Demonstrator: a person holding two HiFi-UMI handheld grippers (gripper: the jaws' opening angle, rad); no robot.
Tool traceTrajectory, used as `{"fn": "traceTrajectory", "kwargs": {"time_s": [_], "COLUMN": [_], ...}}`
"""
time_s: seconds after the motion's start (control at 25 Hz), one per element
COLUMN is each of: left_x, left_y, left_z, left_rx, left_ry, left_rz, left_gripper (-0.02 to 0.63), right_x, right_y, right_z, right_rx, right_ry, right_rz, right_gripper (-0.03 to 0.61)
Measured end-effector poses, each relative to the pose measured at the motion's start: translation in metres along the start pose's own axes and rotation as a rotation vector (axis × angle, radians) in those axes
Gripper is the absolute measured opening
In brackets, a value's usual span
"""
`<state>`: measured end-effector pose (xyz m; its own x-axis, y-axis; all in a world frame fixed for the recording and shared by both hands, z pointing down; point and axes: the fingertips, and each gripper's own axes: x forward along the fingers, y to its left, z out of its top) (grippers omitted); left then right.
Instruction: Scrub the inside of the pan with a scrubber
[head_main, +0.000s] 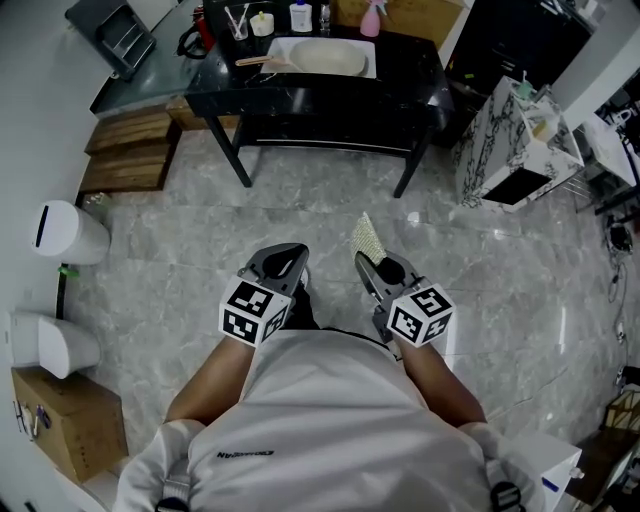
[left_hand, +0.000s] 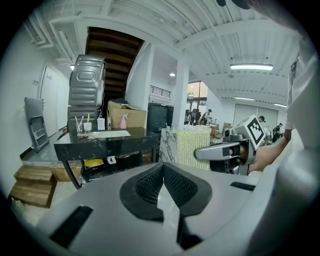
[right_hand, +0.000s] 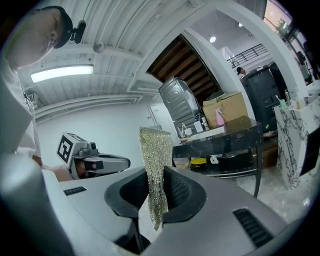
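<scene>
A pale pan (head_main: 325, 56) with a wooden handle lies on a white board on the black table (head_main: 410, 70), far ahead of me across the floor. The same table (left_hand: 100, 142) shows at the left in the left gripper view. My right gripper (head_main: 362, 258) is shut on the scrubber (head_main: 368, 236), a silvery mesh sheet that stands up between its jaws. In the right gripper view the scrubber (right_hand: 154, 165) hangs through the closed pads of that gripper (right_hand: 152, 175). My left gripper (head_main: 290, 250) is beside it near my body. Its jaws (left_hand: 162, 167) meet with nothing in them.
Cups, bottles and a pink spray bottle (head_main: 372, 18) stand at the table's back edge. A marble-patterned cabinet (head_main: 510, 140) is to the right of the table and wooden steps (head_main: 130, 150) to its left. White bins (head_main: 70, 232) and a cardboard box (head_main: 65, 420) line the left wall.
</scene>
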<state>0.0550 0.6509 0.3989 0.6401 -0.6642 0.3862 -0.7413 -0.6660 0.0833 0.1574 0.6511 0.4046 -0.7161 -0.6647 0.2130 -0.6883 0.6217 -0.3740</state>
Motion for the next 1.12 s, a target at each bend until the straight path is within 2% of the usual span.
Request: {"fn": "traceTrajectory", "kwargs": {"time_s": [0.24,0.44,1.12], "left_x": [0.031,0.062,0.178], "left_y": [0.028,0.073,0.284], "left_z": [0.009,0.016,0.109], "left_rx": [-0.015,-0.021,0.018], "left_ry": [-0.008,0.002,-0.014], "left_rz": [-0.01,-0.016,-0.075], "left_gripper": [0.015,0.015,0.015], "right_x": [0.025,0.068,0.268], "right_y": [-0.033,-0.06,-0.149], "right_z": [0.008,0.026,0.124], "right_rx": [0.012,0.01,0.027], "right_ry": [0.015,0.024,0.072], "right_rz": [-0.028,-0.042,-0.075], "right_gripper": [0.077,0.077,0.077]}}
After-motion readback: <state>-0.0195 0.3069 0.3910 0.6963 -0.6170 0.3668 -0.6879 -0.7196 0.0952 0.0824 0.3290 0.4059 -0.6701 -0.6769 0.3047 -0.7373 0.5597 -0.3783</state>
